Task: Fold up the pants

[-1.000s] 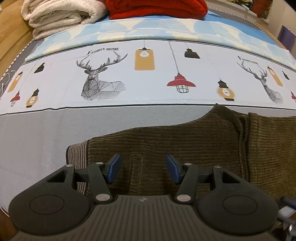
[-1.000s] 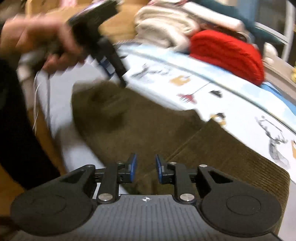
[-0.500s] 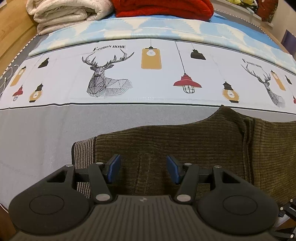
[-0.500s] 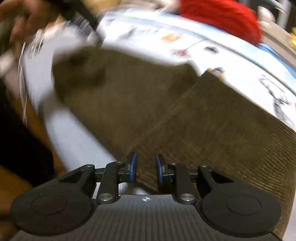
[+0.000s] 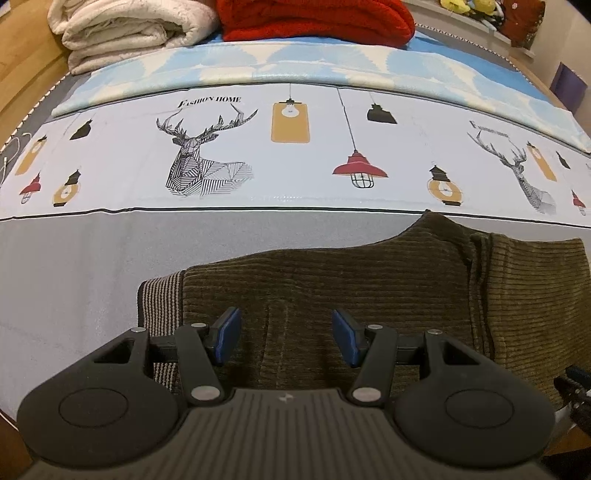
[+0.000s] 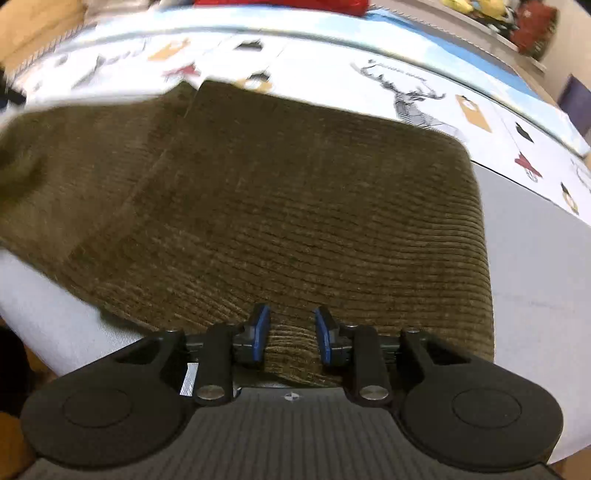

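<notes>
Both tongs, left (image 5: pixel 286 338) and right (image 6: pixel 291 334) just widening, gape empty above the pants (image 6: pixel 295 206); pinch the near hem squarely.

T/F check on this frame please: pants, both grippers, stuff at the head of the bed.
1. The pants are olive-brown corduroy. True.
2. The left gripper is clamped on cloth. False: its jaws stand apart over the pants, gripping nothing.
3. The right gripper sits at a pants edge, jaws just opening. True.
4. A red blanket lies beside a cream blanket. True.
5. The pants hang off a chair. False: they lie on the bed.
</notes>
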A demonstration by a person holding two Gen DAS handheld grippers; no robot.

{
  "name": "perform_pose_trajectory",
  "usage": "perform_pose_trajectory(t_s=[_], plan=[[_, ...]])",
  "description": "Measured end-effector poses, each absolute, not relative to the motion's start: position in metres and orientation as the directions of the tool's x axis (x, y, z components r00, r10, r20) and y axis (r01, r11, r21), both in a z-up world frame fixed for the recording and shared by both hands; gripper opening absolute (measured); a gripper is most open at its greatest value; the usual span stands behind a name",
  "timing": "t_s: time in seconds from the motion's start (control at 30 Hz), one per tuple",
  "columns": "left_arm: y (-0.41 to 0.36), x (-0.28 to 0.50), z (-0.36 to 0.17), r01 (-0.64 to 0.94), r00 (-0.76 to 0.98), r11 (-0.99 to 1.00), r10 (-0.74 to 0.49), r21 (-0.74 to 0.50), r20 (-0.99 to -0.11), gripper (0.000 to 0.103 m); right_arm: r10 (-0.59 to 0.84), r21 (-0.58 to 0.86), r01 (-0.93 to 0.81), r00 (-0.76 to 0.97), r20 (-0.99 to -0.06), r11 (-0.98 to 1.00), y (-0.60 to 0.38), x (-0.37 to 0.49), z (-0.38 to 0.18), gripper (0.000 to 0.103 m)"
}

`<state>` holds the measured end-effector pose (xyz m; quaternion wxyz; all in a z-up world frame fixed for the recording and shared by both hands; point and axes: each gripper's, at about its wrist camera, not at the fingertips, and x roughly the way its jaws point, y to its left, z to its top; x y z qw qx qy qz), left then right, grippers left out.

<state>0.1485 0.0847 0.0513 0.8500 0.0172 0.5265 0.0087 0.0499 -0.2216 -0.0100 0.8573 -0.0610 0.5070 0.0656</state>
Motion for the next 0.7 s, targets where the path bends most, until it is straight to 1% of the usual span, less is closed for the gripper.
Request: perform_pose_trajectory(t_s=[0.03,0.17,0.23,0.3,0.37,0.43,0.5,0.53,0.57,0.6,0.63,0.7], plan=[[0.085,0.147,0.052,0.001,0.449,0.999,0.029,0.033,-0.893,0.060,0.053,-0.024,-0.153,0.482,-0.875,0.988,-0.223,0.050,-0.003,0.029],[0.085,0.136,0.061,0.010,0.491,1.000,0.005,0.012,-0.871,0.060,0.103,0.056,-0.098,0.589,-0.801,0.994,-0.237,0.048,0.041,0.032],[0.084,0.126,0.067,0.016,0.526,1.000,0.005,0.017,-0.851,0.060,0.119,0.078,-0.091,0.650,-0.751,0.993,-0.243,0.047,0.067,0.036],[0.086,0.115,0.074,0.024,0.565,0.999,0.011,0.030,-0.825,0.060,0.140,0.107,-0.092,0.715,-0.685,0.990,-0.252,0.044,0.092,0.045],[0.089,0.104,0.080,0.027,0.601,0.999,0.010,0.033,-0.799,0.060,0.150,0.124,-0.093,0.762,-0.629,0.988,-0.260,0.040,0.106,0.049],[0.096,0.093,0.083,0.011,0.626,1.000,0.008,0.019,-0.780,0.055,0.156,0.130,-0.097,0.789,-0.595,0.987,-0.263,0.036,0.106,0.051],[0.104,0.081,0.083,-0.014,0.635,1.000,-0.006,-0.019,-0.773,0.043,0.155,0.129,-0.098,0.795,-0.586,0.987,-0.266,0.033,0.093,0.051],[0.108,0.074,0.081,-0.021,0.634,0.999,-0.017,-0.039,-0.773,0.039,0.156,0.134,-0.095,0.793,-0.589,0.986,-0.265,0.028,0.084,0.051],[0.110,0.068,0.078,-0.029,0.628,0.998,-0.023,-0.053,-0.778,0.030,0.161,0.151,-0.086,0.782,-0.603,0.985,-0.264,0.027,0.071,0.051],[0.112,0.062,0.075,-0.037,0.620,0.997,-0.028,-0.065,-0.784,0.025,0.164,0.167,-0.074,0.760,-0.629,0.983,-0.264,0.030,0.062,0.051],[0.112,0.056,0.072,-0.044,0.615,0.997,-0.026,-0.068,-0.788,0.024,0.165,0.186,-0.054,0.729,-0.664,0.981,-0.261,0.028,0.055,0.051],[0.111,0.044,0.067,-0.059,0.606,0.996,-0.017,-0.067,-0.795,0.023,0.201,0.232,-0.056,0.719,-0.665,0.971,-0.256,0.034,0.054,0.051]])
